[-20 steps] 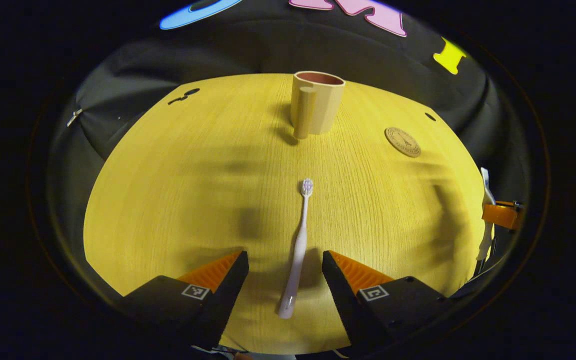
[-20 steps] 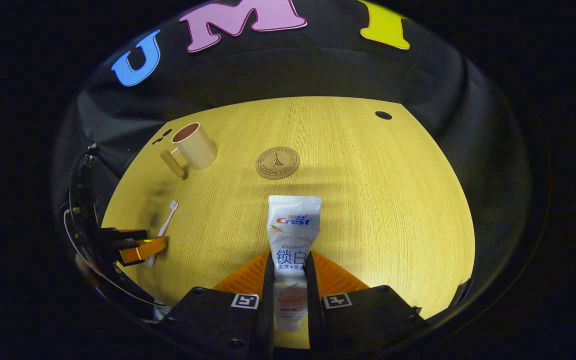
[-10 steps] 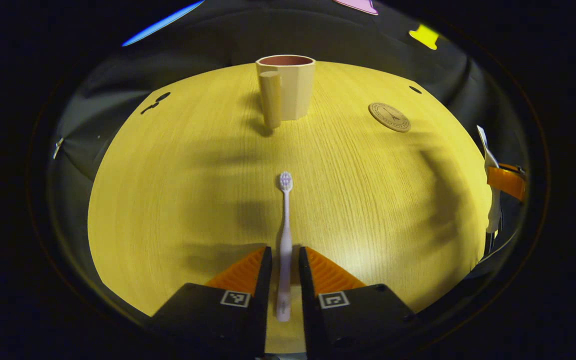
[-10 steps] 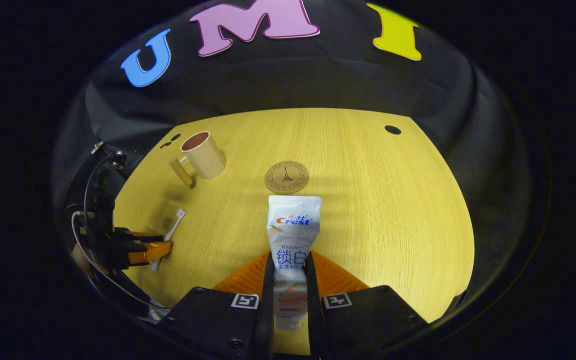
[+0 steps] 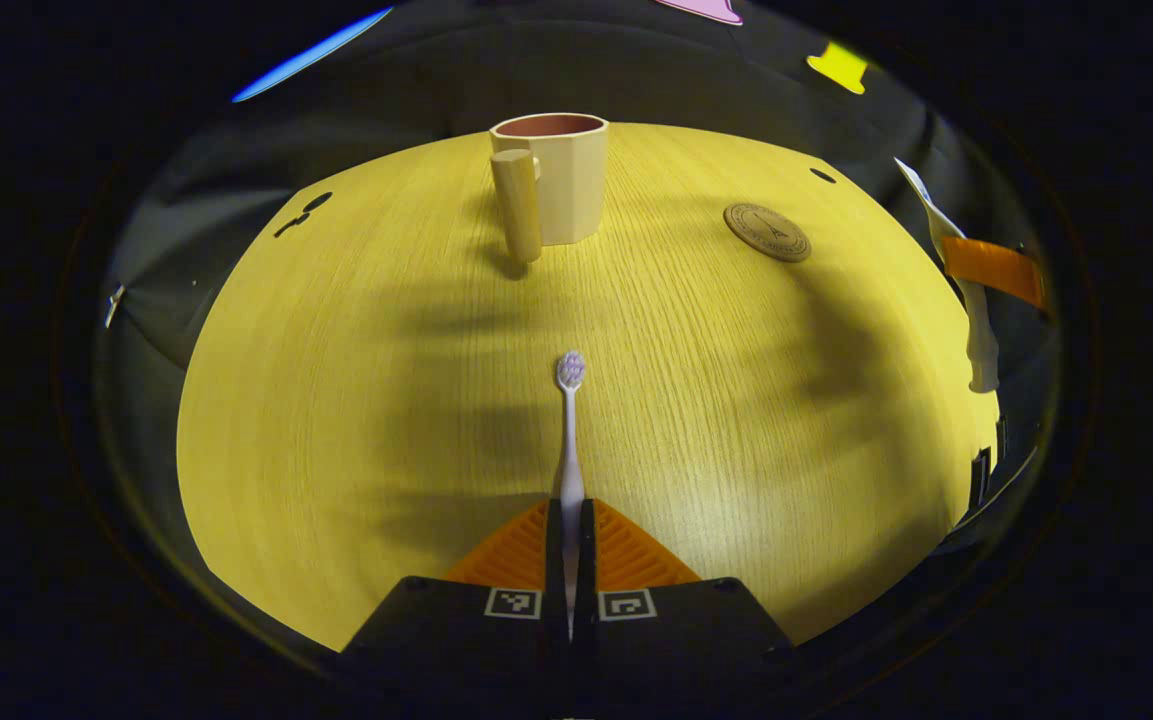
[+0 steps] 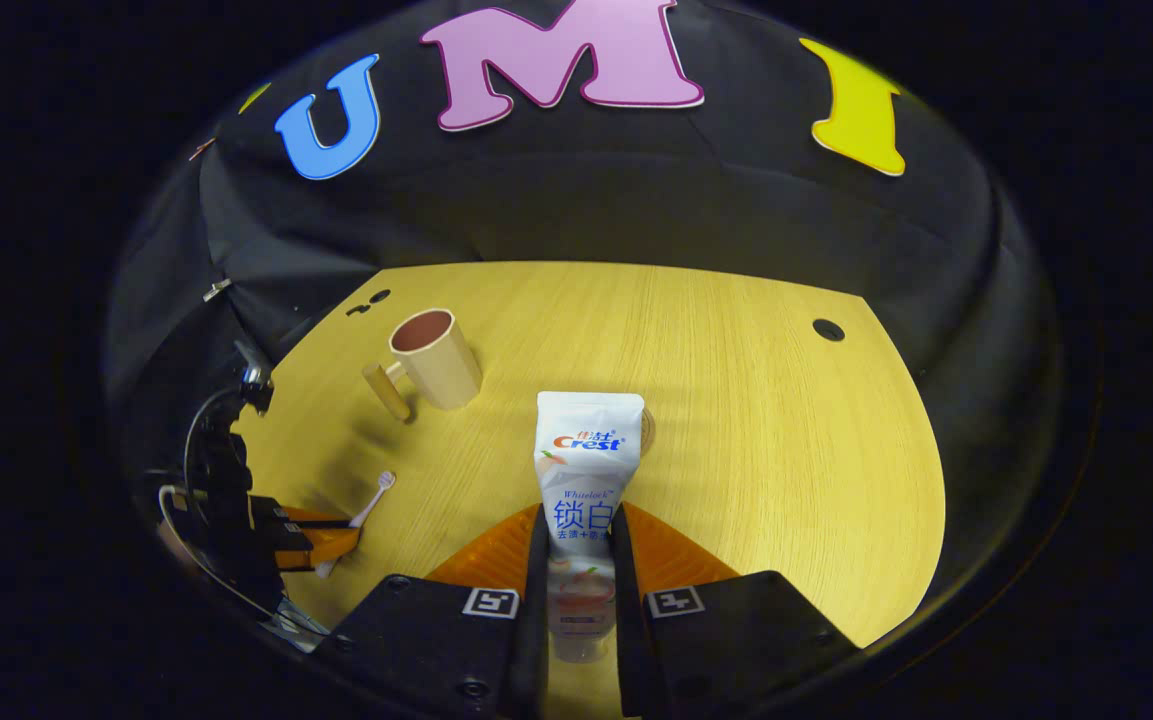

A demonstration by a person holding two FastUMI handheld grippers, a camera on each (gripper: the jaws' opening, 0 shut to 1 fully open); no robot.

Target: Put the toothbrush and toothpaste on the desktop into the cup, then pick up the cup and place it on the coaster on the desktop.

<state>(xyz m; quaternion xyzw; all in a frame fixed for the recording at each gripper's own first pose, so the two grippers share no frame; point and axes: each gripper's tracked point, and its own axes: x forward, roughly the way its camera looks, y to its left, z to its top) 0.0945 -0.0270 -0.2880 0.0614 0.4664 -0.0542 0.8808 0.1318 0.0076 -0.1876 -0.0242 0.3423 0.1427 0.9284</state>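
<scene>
Left gripper (image 5: 570, 560) clamps toothbrush (image 5: 569, 430), right gripper (image 6: 576, 570) clamps toothpaste (image 6: 584, 470); cup (image 5: 558, 175) stands empty, nothing loaded, coaster (image 5: 766, 232) bare, both placements pending.

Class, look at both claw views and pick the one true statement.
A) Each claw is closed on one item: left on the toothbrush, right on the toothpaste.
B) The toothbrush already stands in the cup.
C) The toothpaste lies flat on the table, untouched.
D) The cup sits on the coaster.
A: the left claw pinches the toothbrush handle, and the right claw clamps the toothpaste.
</scene>
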